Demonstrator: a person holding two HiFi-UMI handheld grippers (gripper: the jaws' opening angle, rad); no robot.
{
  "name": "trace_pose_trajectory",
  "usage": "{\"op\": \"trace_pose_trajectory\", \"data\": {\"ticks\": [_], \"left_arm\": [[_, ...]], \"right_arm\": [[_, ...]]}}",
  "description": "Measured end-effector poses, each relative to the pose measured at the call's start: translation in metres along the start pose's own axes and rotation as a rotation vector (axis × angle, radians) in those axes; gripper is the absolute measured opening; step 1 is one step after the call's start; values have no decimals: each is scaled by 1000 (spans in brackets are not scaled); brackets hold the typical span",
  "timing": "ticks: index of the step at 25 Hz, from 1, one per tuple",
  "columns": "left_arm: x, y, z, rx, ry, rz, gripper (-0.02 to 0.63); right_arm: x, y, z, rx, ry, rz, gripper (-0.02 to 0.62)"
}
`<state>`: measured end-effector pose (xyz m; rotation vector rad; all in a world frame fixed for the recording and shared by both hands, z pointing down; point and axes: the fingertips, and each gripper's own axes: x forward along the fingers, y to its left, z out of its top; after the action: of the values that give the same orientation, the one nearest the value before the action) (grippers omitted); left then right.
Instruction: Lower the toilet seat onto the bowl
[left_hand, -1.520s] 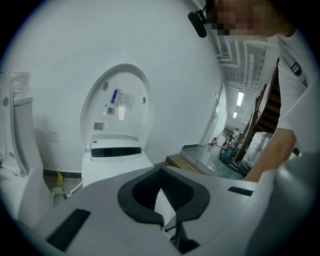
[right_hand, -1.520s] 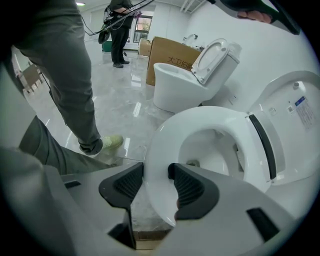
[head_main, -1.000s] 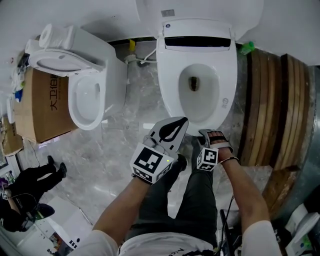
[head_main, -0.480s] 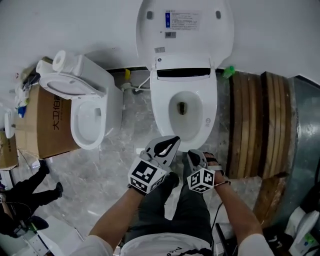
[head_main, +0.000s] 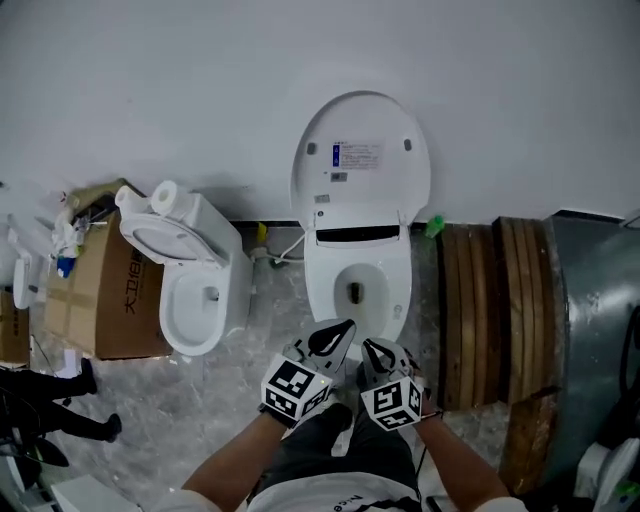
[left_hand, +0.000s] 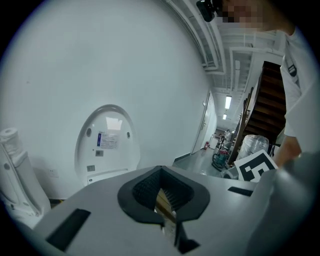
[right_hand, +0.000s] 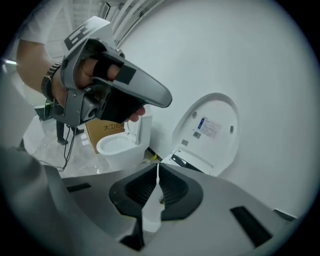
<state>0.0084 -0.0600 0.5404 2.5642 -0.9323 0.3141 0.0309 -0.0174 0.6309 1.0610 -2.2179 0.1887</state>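
The white toilet (head_main: 320, 310) stands against the wall in the head view. Its seat (head_main: 390, 290) lies flat on the bowl and its lid (head_main: 360, 165) stands upright behind. My left gripper (head_main: 340, 335) and right gripper (head_main: 372, 350) hover side by side just in front of the bowl, touching nothing. Both are shut with nothing between the jaws. The left gripper view looks over the shut left gripper (left_hand: 160, 170) at the raised lid (left_hand: 107, 145). The right gripper view shows the shut right gripper (right_hand: 158, 167), the lid (right_hand: 210, 132), and the hand-held left gripper (right_hand: 120, 90).
A second, smaller toilet (head_main: 195, 280) stands to the left with a cardboard box (head_main: 110, 300) beside it. Stacked wooden rings (head_main: 490, 310) and a metal sheet (head_main: 595, 330) lie to the right. A person's dark legs (head_main: 40, 420) show at far left. The floor is marble.
The head view has drawn back, so the toilet looks smaller and its whole lid shows. Both grippers have come away from the seat's front rim, and the right one has shut.
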Motion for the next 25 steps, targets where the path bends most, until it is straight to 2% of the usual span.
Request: {"op": "trace_pose_trajectory", "data": {"ticks": [7, 16, 25], "left_arm": [[-31, -10, 68, 14, -56, 16, 8], [-62, -25, 124, 56, -93, 62, 8], [-82, -42, 178, 50, -162, 64, 8]], "right_arm": [[-47, -24, 87, 21, -105, -85, 26], [-94, -57, 179, 72, -261, -148, 20], [-133, -78, 230, 292, -393, -80, 18]]}}
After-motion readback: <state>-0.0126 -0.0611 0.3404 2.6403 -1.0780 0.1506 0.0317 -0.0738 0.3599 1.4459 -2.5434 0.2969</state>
